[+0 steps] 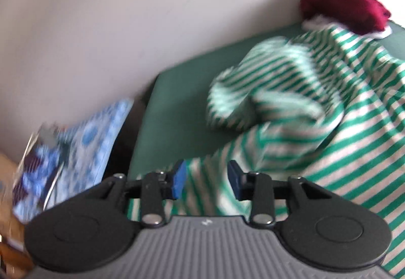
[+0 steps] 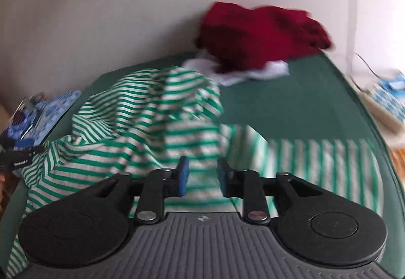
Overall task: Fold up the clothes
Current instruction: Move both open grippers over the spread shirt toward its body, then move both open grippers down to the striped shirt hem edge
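I see the striped garment (image 2: 141, 112) heaped on the table (image 2: 291, 101); behind it the knitted garment (image 2: 253, 33) lies on a cloth (image 2: 253, 74) by the wall (image 2: 101, 0).

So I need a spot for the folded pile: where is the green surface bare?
Bare green surface lies right of the striped garment, in front of the maroon clothes and white cloth. A narrower strip runs between the striped garment and the blue patterned fabric. The middle and near side are crowded.
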Demonstrator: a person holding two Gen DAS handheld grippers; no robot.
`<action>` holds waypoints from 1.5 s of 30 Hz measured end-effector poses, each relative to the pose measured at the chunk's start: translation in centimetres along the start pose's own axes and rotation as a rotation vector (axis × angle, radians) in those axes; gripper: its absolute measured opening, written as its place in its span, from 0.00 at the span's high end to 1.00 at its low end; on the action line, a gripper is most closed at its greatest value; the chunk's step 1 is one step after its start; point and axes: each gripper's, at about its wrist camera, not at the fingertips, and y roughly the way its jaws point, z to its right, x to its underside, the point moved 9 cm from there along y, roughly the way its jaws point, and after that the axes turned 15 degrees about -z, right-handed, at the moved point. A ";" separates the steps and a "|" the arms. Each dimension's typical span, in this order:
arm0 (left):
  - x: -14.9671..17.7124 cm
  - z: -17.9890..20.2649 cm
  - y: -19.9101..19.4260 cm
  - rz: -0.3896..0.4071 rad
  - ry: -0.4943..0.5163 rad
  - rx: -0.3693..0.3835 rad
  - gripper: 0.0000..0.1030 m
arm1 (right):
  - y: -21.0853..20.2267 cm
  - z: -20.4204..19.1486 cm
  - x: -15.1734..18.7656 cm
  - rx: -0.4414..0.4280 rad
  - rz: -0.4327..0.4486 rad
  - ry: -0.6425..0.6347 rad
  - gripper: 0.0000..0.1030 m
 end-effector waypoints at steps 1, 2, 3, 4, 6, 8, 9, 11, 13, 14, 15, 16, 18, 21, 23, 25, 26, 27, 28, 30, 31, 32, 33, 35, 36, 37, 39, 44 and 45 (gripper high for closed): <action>-0.9 0.6 -0.4 0.019 0.026 0.005 0.49 | 1.2 -0.8 -1.3 0.003 -0.002 -0.036 0.59; -1.9 1.2 -0.6 0.036 0.040 0.006 0.38 | 2.5 -1.3 -2.5 0.014 -0.010 -0.052 0.58; -2.7 1.6 -0.1 0.028 0.042 0.028 0.29 | 3.7 -1.3 -3.6 0.033 -0.021 -0.042 0.58; -3.5 2.1 0.4 0.013 0.041 0.055 0.27 | 4.9 -1.0 -4.4 0.040 -0.041 -0.002 0.56; -4.9 2.8 1.9 -0.026 0.028 0.100 0.28 | 7.3 -0.3 -5.9 0.046 -0.083 0.091 0.55; -5.7 3.3 4.3 -0.096 -0.014 0.159 0.31 | 9.1 -0.1 -6.9 0.023 -0.102 0.140 0.55; -6.0 3.4 5.4 -0.125 -0.035 0.188 0.32 | 9.8 -0.2 -7.3 0.026 -0.111 0.145 0.54; -6.4 3.8 7.2 -0.172 -0.071 0.234 0.40 | 11.2 -0.3 -8.0 0.041 -0.132 0.146 0.56; -6.9 4.1 8.6 -0.204 -0.077 0.255 0.84 | 12.3 -0.4 -8.6 0.051 -0.157 0.141 0.76; -7.1 4.3 9.3 -0.220 -0.080 0.264 0.93 | 12.5 -0.5 -9.0 0.050 -0.160 0.126 0.95; -7.4 4.4 10.0 -0.235 -0.082 0.273 0.93 | 12.7 -0.7 -9.5 0.047 -0.164 0.110 0.94; -7.8 4.4 10.3 -0.224 -0.082 0.273 0.94 | 12.9 -0.8 -9.9 0.044 -0.167 0.094 0.94; -9.1 4.0 10.6 -0.187 -0.070 0.245 0.94 | 12.8 -0.8 -11.3 0.061 -0.128 0.073 0.95; -11.2 2.7 10.9 -0.129 -0.089 0.217 0.93 | 12.2 -0.1 -13.0 0.065 -0.043 0.092 0.95; -11.7 2.3 11.8 -0.111 -0.090 0.171 0.92 | 13.1 0.8 -12.6 0.110 -0.040 0.098 0.96; -10.9 2.3 13.8 -0.138 -0.041 0.061 1.00 | 13.9 1.3 -11.8 0.159 -0.037 0.046 0.96; -10.3 2.3 14.8 -0.162 -0.017 0.041 1.00 | 13.6 1.4 -11.5 0.168 -0.019 0.026 0.96; -9.8 1.9 14.9 -0.157 -0.020 0.046 0.98 | 12.9 1.6 -11.3 0.172 -0.005 0.023 0.95; -9.4 1.0 14.4 -0.144 -0.038 0.056 0.98 | 11.8 1.7 -11.2 0.169 0.016 0.026 0.93; -8.7 -1.1 13.1 -0.115 -0.072 0.059 0.98 | 9.2 1.5 -10.6 0.174 0.054 0.003 0.90; -8.3 -1.9 11.9 -0.092 -0.081 0.079 0.98 | 7.9 1.2 -10.1 0.175 0.067 -0.017 0.81; -7.8 -2.6 10.5 -0.067 -0.091 0.107 0.98 | 7.2 0.5 -9.5 0.150 0.059 -0.034 0.74; -7.2 -3.4 9.2 -0.041 -0.100 0.135 0.98 | 6.8 -0.3 -8.8 0.118 0.044 -0.050 0.73; -5.9 -2.3 6.9 -0.031 -0.058 0.229 0.90 | 5.9 -1.8 -7.4 0.053 0.014 -0.082 0.66; -5.4 -1.3 6.1 -0.022 -0.024 0.252 0.74 | 5.4 -2.6 -6.7 0.020 -0.001 -0.098 0.63; -4.8 0.0 5.4 -0.010 0.013 0.266 0.66 | 5.6 -3.0 -6.4 0.044 -0.008 -0.103 0.61; -3.7 2.6 4.2 0.030 0.094 0.267 0.34 | 6.4 -3.6 -6.2 0.064 -0.016 -0.096 0.58; -2.3 5.8 6.2 0.013 0.231 0.191 0.71 | 8.3 -5.0 -6.4 0.110 -0.029 -0.149 0.53; -2.1 5.6 7.1 -0.010 0.234 0.170 0.85 | 8.6 -5.2 -6.4 0.142 -0.027 -0.178 0.54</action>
